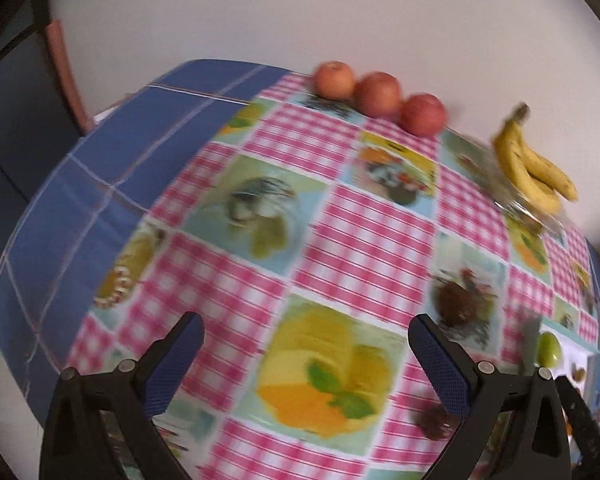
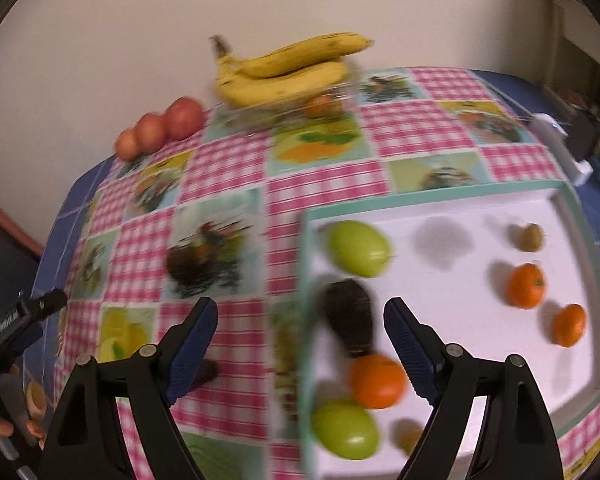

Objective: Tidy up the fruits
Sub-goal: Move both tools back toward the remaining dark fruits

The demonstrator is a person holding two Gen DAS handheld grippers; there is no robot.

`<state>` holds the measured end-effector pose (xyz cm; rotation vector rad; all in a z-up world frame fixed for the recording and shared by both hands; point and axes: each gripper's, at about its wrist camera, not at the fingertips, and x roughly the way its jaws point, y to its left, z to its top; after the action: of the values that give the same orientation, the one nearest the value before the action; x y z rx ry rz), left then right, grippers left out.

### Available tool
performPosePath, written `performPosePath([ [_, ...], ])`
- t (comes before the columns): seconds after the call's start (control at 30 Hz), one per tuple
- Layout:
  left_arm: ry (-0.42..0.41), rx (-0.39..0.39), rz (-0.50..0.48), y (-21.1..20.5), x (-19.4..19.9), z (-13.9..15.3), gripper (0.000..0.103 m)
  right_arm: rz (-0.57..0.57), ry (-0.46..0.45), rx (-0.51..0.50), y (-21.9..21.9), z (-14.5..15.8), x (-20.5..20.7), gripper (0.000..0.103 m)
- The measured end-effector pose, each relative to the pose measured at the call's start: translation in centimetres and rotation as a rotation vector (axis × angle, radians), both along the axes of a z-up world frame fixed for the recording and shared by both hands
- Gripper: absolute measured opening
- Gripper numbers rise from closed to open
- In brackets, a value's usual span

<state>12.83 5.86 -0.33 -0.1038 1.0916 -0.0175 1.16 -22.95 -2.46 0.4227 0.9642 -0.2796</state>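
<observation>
Only the right wrist view shows the white tray with fruit spread across it: two green oval fruits, one at the tray's far left corner and one at its near left, three orange mandarins, a dark avocado and two small brown kiwis. A bunch of yellow bananas lies in a clear glass dish at the far edge, an orange fruit beside it. The left wrist view gives a clearer look at three red apples lined up against the wall. The right gripper is spread wide and empty above the tray's left rim; the left gripper is likewise wide, empty, over the pink checked tablecloth.
</observation>
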Motion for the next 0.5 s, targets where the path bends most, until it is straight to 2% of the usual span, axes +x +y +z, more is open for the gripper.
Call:
performPosePath([
  [0.23, 0.006, -0.024, 0.037, 2.3, 0.3, 0.1, 0.103, 0.116, 0.016, -0.015, 4.1, -0.5, 1.8, 0.086],
  [0.5, 0.103, -0.034, -0.016, 0.8, 0.5, -2.3, 0.103, 0.205, 0.081, 0.01, 6.7, -2.6, 2.8, 0.086],
])
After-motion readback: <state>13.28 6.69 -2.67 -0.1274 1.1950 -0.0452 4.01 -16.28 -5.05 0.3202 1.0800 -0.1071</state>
